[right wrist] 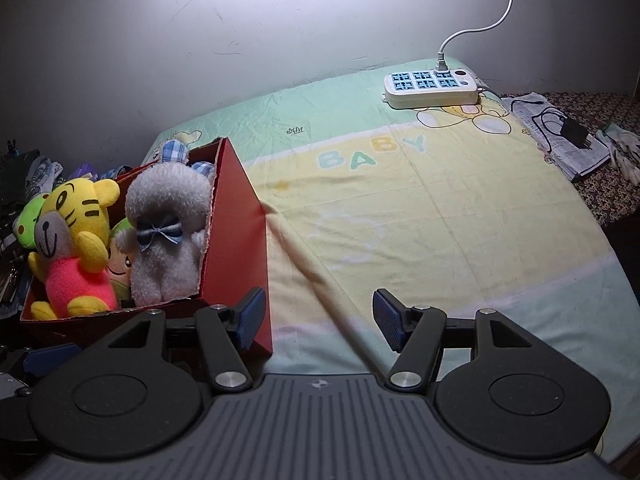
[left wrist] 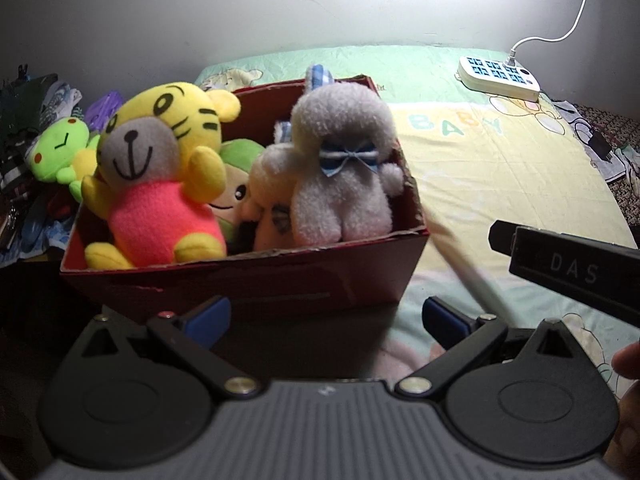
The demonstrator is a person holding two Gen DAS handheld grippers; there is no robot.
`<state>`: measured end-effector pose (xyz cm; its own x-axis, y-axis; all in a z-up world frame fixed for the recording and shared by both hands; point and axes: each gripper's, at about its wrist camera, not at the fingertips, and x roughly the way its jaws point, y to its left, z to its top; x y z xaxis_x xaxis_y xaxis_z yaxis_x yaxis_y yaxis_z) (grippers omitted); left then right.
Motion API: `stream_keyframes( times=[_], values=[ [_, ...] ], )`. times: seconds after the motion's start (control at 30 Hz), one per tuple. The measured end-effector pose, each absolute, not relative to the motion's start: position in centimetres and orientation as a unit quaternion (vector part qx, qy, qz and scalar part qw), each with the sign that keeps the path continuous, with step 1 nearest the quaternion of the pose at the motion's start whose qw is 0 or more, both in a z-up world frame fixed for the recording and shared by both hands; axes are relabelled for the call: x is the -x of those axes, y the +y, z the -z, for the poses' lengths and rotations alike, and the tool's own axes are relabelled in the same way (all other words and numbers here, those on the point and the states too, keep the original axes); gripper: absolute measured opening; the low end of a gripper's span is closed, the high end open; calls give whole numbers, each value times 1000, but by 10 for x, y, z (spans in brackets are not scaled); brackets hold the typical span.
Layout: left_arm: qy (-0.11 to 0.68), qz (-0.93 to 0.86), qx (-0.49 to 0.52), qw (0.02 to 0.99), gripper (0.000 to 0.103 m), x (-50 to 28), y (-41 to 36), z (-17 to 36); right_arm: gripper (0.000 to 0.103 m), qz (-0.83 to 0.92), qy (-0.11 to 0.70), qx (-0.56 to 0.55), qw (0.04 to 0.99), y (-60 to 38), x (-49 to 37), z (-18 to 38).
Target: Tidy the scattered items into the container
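Observation:
A red cardboard box [left wrist: 256,280] [right wrist: 240,232] stands on the bed and holds several plush toys: a yellow tiger in a pink shirt [left wrist: 160,176] [right wrist: 76,248], a grey rabbit with a blue bow [left wrist: 340,168] [right wrist: 168,236], a cream toy [left wrist: 268,184] and a green-capped doll [left wrist: 236,184]. A green frog plush [left wrist: 60,148] [right wrist: 30,220] sits just behind the box's left side. My left gripper [left wrist: 326,316] is open and empty in front of the box. My right gripper [right wrist: 318,318] is open and empty at the box's right front corner.
A white power strip [left wrist: 500,76] [right wrist: 432,88] with a cord lies at the bed's far right. Papers, a charger and gloves [right wrist: 576,140] lie off the right edge. Clutter [left wrist: 24,152] is piled left of the box. The baby-print sheet [right wrist: 400,208] covers the bed.

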<state>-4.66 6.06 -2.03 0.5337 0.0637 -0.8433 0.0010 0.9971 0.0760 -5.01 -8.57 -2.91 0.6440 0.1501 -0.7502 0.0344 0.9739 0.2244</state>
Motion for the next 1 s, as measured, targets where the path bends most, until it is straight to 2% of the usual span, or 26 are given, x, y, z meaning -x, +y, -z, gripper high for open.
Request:
stream_keyframes(
  times=[0.3,0.47,1.0],
  values=[
    [500,-20,-26,865,102,52,27,33,73,-14,441,-89,893,-115,53,41],
    [514,-10,-27,857,102,53,6,44,82,-1,451,-69,890,-126,56,45],
    [536,-8,-33,843,102,50,-14,58,82,5,470,-38,882,-133,57,53]
  ],
)
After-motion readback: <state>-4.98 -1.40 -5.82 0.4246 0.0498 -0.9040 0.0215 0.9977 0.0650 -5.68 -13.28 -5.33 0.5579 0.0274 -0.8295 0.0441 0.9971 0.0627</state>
